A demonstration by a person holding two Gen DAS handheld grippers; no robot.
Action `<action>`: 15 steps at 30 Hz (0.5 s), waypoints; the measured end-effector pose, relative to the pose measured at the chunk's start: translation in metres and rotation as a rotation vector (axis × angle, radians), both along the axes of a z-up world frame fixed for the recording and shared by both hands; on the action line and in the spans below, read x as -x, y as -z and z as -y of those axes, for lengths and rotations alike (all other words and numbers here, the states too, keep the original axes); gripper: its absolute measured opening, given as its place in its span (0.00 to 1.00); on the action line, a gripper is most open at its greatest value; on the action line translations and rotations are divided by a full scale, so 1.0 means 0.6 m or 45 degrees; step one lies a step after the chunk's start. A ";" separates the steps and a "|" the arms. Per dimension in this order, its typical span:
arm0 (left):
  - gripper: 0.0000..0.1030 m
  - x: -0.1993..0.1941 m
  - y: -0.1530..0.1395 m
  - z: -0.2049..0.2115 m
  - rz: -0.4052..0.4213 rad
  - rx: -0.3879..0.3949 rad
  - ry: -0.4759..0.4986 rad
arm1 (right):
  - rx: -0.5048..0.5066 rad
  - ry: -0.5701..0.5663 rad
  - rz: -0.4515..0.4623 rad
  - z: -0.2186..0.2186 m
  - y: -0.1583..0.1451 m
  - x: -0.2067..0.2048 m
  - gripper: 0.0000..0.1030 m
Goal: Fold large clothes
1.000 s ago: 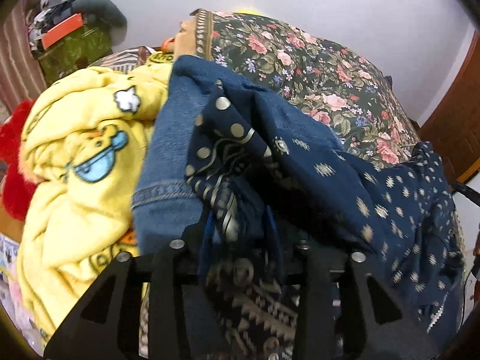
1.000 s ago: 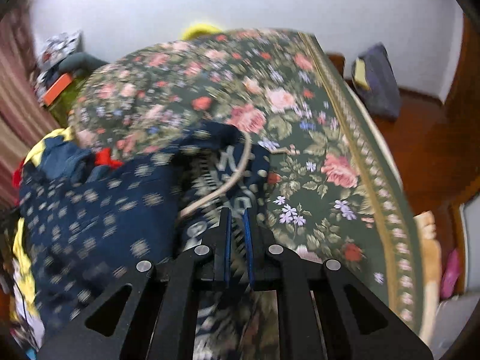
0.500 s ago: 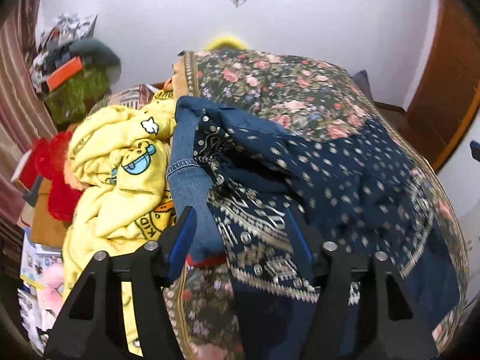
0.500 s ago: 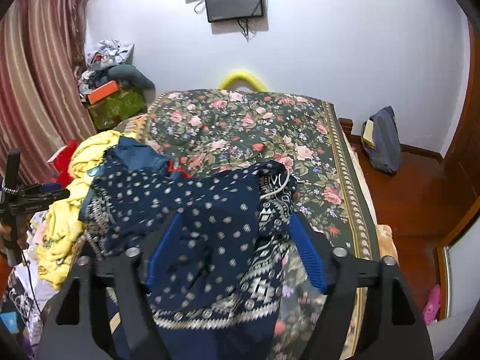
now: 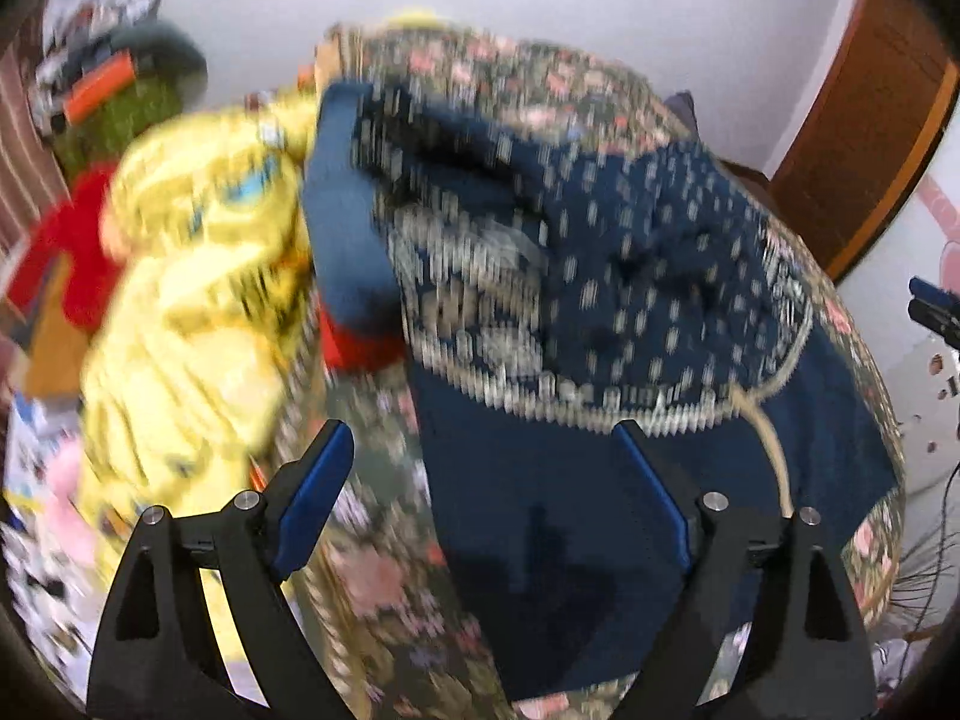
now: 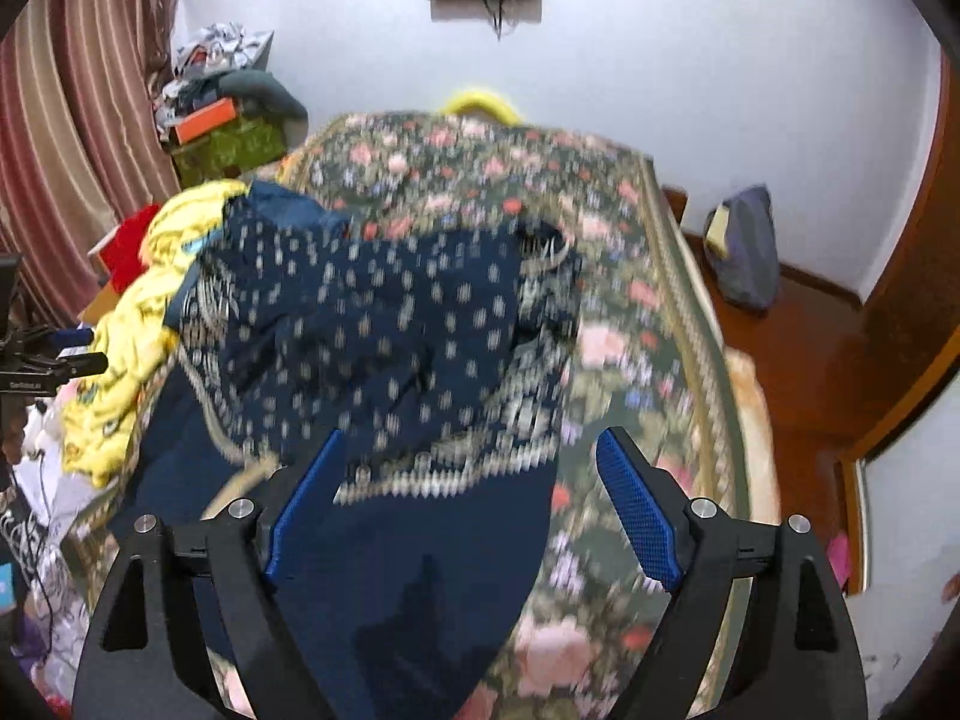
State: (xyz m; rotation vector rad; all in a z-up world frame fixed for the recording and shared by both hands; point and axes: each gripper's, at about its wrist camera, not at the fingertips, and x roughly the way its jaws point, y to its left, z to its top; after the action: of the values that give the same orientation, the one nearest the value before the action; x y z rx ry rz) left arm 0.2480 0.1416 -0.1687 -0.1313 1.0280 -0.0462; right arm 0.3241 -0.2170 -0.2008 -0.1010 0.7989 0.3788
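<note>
A large navy garment with white dots and a patterned border (image 5: 630, 276) lies rumpled on the floral bedspread (image 5: 372, 588); it also shows in the right wrist view (image 6: 384, 330). My left gripper (image 5: 486, 480) is open and empty, above the garment's plain navy lower part. My right gripper (image 6: 468, 492) is open and empty, above the garment's near border. Both views are motion-blurred. The left gripper shows at the left edge of the right wrist view (image 6: 54, 360); the right gripper shows at the right edge of the left wrist view (image 5: 933, 312).
A yellow printed garment (image 5: 198, 276) and a blue denim piece (image 5: 342, 234) lie left of the navy one, with red fabric (image 5: 72, 252) beyond. Cluttered boxes (image 6: 222, 120) stand at the back left. A dark bag (image 6: 744, 246) sits on the wooden floor right of the bed.
Both grippers were shut on the navy garment a second ago; they have opened, let it go and drawn back and up. The garment now lies on the bed.
</note>
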 end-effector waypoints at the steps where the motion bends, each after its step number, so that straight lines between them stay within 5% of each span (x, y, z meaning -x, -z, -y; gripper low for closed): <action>1: 0.85 0.004 0.020 -0.005 -0.047 0.033 -0.009 | 0.002 0.003 -0.033 0.002 0.013 0.002 0.80; 6: 0.85 0.030 0.108 -0.029 -0.204 0.288 -0.063 | -0.059 0.021 -0.205 0.018 0.076 0.015 0.80; 15: 0.84 0.058 0.212 -0.023 -0.359 0.541 -0.121 | -0.261 0.022 -0.483 0.041 0.164 0.027 0.80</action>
State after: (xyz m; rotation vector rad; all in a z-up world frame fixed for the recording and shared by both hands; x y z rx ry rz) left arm 0.2133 0.1552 -0.2957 -0.5867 1.2814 -0.1634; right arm 0.3076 -0.2418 -0.2991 0.1748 1.1287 0.4688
